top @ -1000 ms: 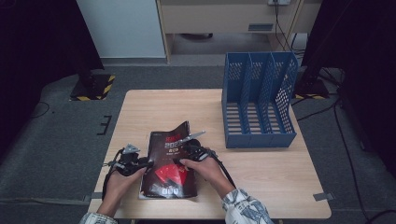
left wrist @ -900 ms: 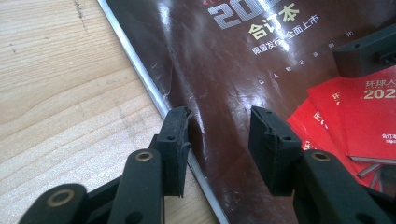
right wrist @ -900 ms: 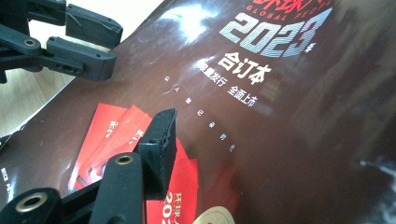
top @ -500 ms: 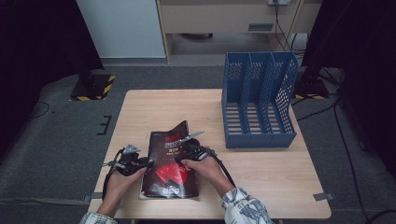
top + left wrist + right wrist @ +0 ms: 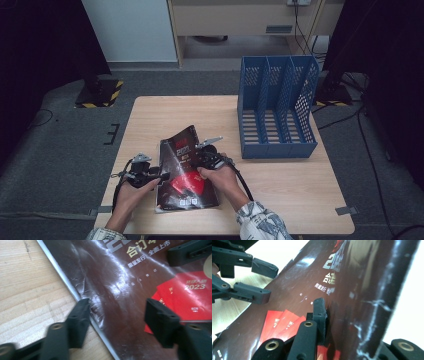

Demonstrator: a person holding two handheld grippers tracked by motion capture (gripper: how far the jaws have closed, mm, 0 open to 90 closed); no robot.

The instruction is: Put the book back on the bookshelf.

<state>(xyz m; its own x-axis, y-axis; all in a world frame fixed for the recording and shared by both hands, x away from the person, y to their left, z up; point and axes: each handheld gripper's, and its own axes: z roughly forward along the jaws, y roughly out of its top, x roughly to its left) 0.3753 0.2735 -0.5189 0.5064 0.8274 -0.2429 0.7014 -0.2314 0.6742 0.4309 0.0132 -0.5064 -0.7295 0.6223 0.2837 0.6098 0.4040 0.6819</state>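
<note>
Compared with a second before, the magazine had barely shifted on the table, and both hands sat where they had been. The change was in the jaws: those of the left gripper had just been opening, and those of the right gripper had just been closing.

In the left gripper view the left gripper stood fairly wide, its jaws straddling the magazine's white left edge without pressing on it, one jaw over bare wood and the other over the dark cover. In the right gripper view the right gripper was clamped on the magazine's right margin, which curled up off the table beside the jaw.

The magazine lay near the table's front edge, left of its middle, well apart from the blue file rack at the back right corner. Its long axis ran from the front edge toward the back, leaning a little to the right. The top of the cover pointed away from the person, with the red patch toward the front edge.
</note>
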